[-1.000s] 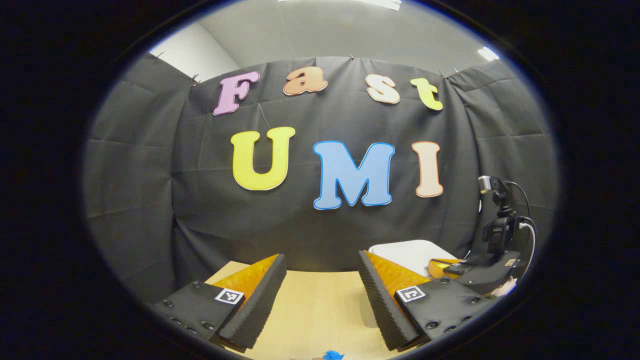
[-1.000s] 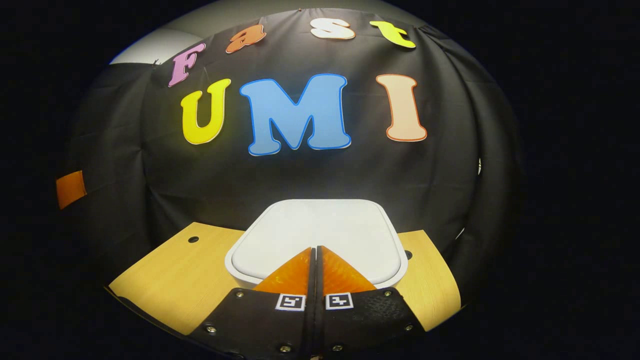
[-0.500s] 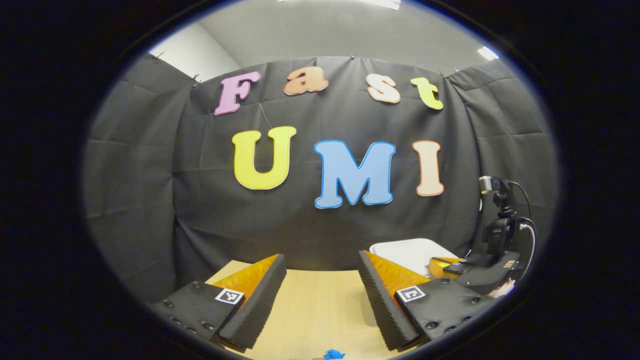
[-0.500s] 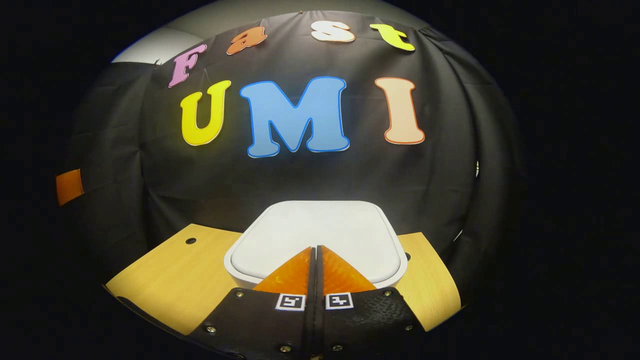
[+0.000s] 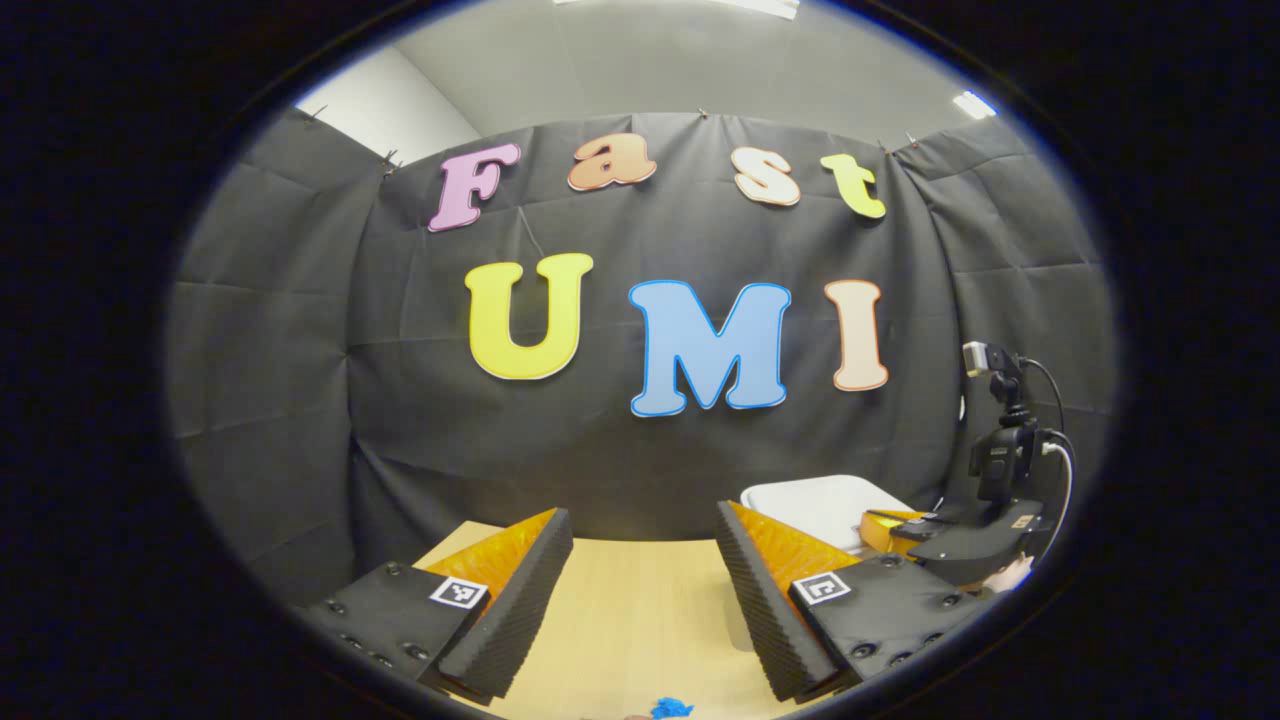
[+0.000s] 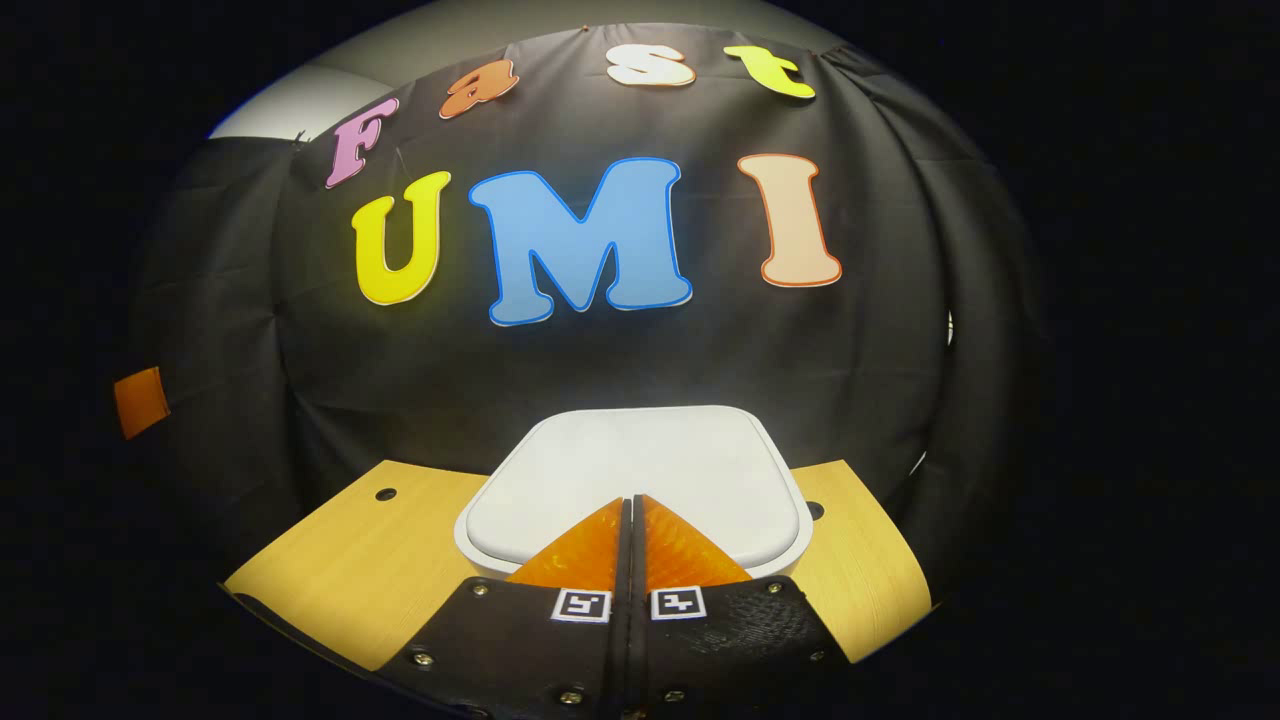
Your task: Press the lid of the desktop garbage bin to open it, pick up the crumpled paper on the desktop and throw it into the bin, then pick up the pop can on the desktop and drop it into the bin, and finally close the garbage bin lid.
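The right gripper's (image 6: 632,500) jaws are pressed together with nothing between them, their tips lying over the near edge of the white plastic garbage bin lid (image 6: 640,475), though whether they touch it cannot be told. The left gripper's (image 5: 640,545) jaws stand wide apart and hold nothing, poised above the light wooden counter (image 5: 640,620). In the right gripper view the lid is a smooth, matte white panel, roughly square with rounded corners, lying flat and closed inside the raised white rim of the bin (image 6: 470,545), which sits on the counter (image 6: 350,560) just in front of the black cloth wall. A small dark round hole (image 6: 385,493) marks the counter to the left of the bin. In the left gripper view the same bin (image 5: 820,500) sits at the right, beyond that gripper's right finger, and the right gripper (image 5: 895,520) reaches over it from the right. A small bright blue object (image 5: 670,708) peeks in at the bottom edge, too cut off to identify.
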Demonstrator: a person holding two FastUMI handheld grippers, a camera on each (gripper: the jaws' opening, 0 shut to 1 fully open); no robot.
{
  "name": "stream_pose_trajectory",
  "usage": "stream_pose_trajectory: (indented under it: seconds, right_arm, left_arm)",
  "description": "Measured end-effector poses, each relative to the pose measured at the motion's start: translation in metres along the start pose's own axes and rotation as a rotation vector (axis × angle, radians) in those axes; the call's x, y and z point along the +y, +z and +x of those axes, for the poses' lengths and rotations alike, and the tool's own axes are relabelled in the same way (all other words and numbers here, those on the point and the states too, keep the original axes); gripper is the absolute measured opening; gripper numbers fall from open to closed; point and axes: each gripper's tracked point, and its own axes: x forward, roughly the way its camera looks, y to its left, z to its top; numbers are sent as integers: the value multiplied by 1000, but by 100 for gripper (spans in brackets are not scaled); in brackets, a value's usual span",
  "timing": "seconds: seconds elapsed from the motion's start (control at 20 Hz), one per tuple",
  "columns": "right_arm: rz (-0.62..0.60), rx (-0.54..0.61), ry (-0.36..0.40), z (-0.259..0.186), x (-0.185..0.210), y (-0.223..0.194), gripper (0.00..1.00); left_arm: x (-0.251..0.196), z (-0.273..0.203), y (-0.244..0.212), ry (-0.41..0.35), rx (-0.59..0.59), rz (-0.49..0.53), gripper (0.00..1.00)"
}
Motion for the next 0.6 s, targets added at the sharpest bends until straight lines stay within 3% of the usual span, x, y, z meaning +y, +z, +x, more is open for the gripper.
stream_pose_trajectory:
  seconds: [0.6]
  right_arm:
    - [-23,-18,11,-29,3,10,0]
  left_arm:
    - [-7,0,-2,-17,4,2,95]
